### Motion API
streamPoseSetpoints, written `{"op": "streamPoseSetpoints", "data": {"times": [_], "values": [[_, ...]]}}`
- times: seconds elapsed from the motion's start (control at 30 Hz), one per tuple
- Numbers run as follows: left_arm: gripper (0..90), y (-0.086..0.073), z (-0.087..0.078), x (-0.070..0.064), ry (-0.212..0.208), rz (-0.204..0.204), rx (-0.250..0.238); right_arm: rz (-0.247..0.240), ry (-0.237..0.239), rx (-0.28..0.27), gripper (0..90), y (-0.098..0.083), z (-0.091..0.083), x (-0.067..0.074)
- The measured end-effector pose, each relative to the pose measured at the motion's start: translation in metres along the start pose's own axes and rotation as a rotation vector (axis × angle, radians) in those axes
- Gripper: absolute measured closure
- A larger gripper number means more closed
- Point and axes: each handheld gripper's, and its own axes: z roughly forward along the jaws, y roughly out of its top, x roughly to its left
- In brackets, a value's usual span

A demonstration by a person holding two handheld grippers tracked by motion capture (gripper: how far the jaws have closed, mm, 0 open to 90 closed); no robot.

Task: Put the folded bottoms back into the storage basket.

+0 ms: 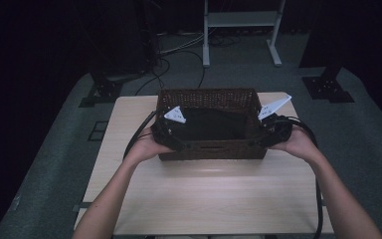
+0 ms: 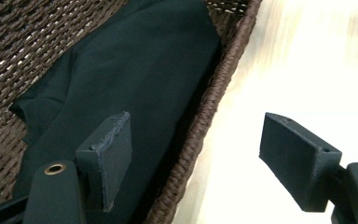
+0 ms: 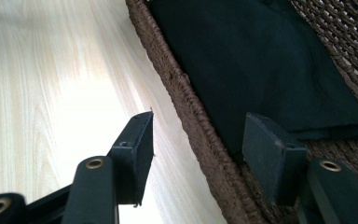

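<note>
A brown wicker basket stands on the far middle of the light wooden table, with a dark cloth lying inside. My left gripper is at the basket's near left corner and my right gripper is at its near right corner. The left gripper is open astride the rim, one jaw over the cloth and one over the table. The right gripper is also open astride the rim, with the cloth beyond its inner jaw.
The bare tabletop spreads between the basket and the near edge. Beyond the table are a grey floor, cables and a white metal frame. Black stand feet sit at the table's far corners.
</note>
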Motion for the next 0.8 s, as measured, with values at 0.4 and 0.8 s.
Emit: {"op": "streamPoseSetpoints", "data": {"times": [0.4,0.8], "values": [[23.2,-0.01,-0.002,-0.007,-0.005,-0.005,-0.009,0.009,-0.005,-0.006,40.5,-0.01,-0.002,0.008],[22.2,-0.02,0.0,-0.016,-0.008,-0.012,-0.01,0.018,-0.007,-0.019,39.1,-0.025,-0.001,0.013]]}}
